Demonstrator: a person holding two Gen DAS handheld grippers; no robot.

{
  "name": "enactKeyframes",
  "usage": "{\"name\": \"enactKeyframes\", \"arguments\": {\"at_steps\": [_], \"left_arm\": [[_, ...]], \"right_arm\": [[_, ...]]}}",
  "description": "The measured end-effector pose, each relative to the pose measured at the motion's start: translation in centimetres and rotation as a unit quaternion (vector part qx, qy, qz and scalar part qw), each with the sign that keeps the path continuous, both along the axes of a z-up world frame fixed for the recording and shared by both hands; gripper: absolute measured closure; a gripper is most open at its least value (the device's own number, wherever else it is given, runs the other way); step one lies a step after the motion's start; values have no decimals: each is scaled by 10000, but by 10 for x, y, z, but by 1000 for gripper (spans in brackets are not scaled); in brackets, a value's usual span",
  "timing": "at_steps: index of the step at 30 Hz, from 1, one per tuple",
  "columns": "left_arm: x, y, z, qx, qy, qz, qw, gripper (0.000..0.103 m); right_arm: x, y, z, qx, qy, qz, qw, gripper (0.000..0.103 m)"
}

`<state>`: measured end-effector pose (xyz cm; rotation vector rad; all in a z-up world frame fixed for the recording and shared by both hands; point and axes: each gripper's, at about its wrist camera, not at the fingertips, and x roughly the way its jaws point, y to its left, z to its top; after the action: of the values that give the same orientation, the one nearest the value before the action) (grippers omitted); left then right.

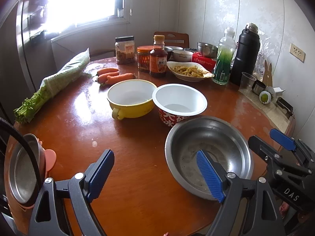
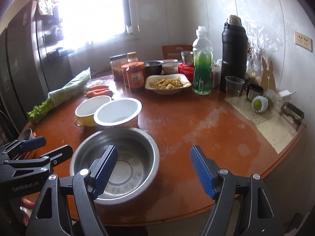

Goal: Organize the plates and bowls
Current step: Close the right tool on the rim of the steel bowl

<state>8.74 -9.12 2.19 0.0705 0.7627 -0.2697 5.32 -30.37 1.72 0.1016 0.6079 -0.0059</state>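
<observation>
Both tools gape wide around the steel bowl [image 2: 126,157], gripping nothing.

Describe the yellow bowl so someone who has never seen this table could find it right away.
Start at the round reddish-brown wooden table and look to its middle, just in front of the carrots. Two white-lined bowls stand side by side there; the yellow bowl is the left one. Unlike the red-patterned paper bowl beside it, it has a plain yellow outside and a small loop handle.
</observation>
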Motion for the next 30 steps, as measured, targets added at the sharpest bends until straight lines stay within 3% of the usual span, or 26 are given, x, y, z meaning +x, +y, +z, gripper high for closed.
{"name": "enactKeyframes", "arguments": {"at_steps": [17, 26, 30], "left_arm": [[25, -19, -28, 82, 381, -160, 9991, 18], [31, -22, -35, 90, 429, -184, 9989, 18], [34, -26, -39, 81, 506, -231, 9984, 25]], "right_arm": [[23, -4, -26, 120, 403, -3, 9991, 26], [32, 3, -34, 78, 500, 151, 9986, 52], [33, 7, -36, 46, 519, 217, 9984, 67]]}}
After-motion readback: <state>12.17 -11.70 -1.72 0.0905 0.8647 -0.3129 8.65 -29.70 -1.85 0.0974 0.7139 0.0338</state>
